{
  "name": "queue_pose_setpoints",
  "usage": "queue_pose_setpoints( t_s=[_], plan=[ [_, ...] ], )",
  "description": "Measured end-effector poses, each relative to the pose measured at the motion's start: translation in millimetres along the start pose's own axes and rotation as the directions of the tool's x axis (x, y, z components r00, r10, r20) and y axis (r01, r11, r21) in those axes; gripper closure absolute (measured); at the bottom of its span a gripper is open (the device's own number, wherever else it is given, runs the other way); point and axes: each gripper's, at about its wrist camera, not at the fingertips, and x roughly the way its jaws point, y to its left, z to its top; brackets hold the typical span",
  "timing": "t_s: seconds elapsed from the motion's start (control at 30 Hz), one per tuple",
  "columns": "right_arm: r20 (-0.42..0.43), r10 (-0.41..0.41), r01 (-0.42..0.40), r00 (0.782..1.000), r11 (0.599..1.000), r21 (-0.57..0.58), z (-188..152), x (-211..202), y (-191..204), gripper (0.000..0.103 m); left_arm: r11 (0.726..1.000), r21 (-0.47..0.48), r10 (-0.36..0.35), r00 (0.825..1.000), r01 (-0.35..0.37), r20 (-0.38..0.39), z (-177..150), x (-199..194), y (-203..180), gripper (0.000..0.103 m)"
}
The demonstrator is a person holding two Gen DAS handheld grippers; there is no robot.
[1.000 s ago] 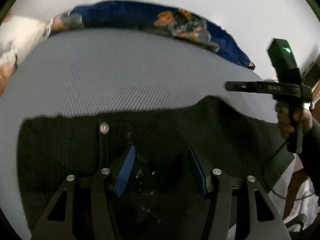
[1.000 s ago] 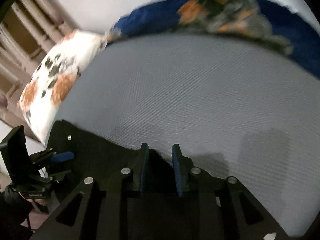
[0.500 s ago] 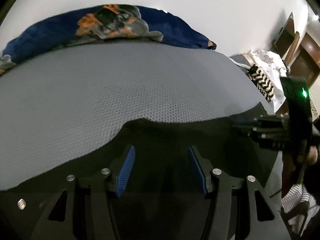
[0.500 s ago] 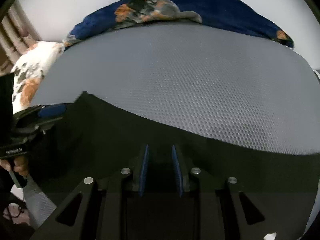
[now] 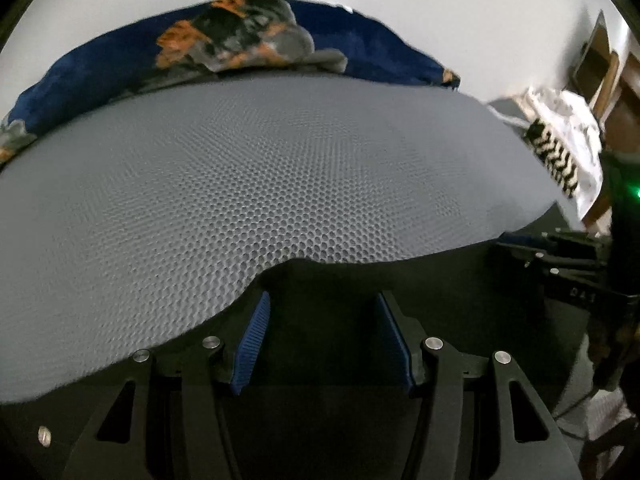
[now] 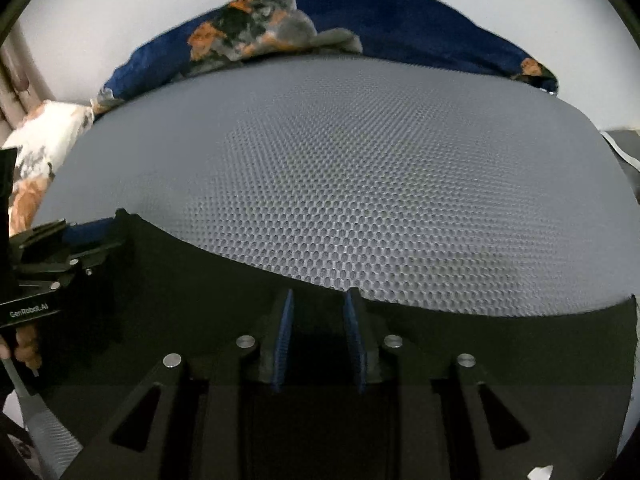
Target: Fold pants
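Note:
Black pants (image 5: 460, 300) lie along the near side of a grey mesh mattress (image 5: 280, 160). A metal waist button (image 5: 44, 436) shows at the lower left. My left gripper (image 5: 322, 298) points down over the pants' far edge. Its blue pads stand wide apart and the cloth lies flat under them. My right gripper (image 6: 318, 294) sits at the same edge of the pants (image 6: 180, 300). Its pads are close together with dark cloth between them, and the jaws are opening. Each gripper shows in the other's view: the left gripper (image 6: 68, 248) and the right gripper (image 5: 552, 252).
A blue blanket with orange and grey patches (image 5: 248, 40) runs along the mattress's far edge by a white wall. A white, orange-spotted pillow (image 6: 36, 152) lies at the far left. White and zigzag-patterned clothes (image 5: 560, 152) and wooden furniture (image 5: 600, 60) stand off the right side.
Both grippers swung sideways and lower along the pants. The waist button went from just ahead of the left fingers to far behind on the left. The right pads stand slightly wider.

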Motion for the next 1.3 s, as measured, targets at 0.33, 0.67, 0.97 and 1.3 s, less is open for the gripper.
queue_pose_setpoints(
  t_s=[0.33, 0.67, 0.97, 1.3],
  plan=[
    [-0.008, -0.044, 0.045, 0.999, 0.993, 0.113, -65.7, -38.6, -61.6, 0.076, 0.993, -0.068, 0.103, 0.994, -0.101, 0.028, -67.8, -67.8, 36.8, 0.047],
    [-0.036, -0.182, 0.185, 0.983, 0.963, 0.197, -88.2, -55.8, -156.4, 0.081, 0.970, -0.144, 0.197, 0.980, -0.197, -0.016, -106.3, -65.2, 46.2, 0.047],
    [-0.040, -0.070, 0.080, 0.997, 0.936, 0.343, -98.0, -101.2, -263.4, 0.069, 0.980, -0.122, 0.159, 0.987, -0.160, -0.013, -95.0, -67.1, 5.3, 0.047],
    [-0.023, 0.241, -0.197, 0.970, 0.841, 0.504, -125.6, -100.0, -350.3, 0.067, 0.997, -0.064, 0.039, 0.997, -0.043, -0.065, -69.0, -38.1, -54.5, 0.047]
  ],
)
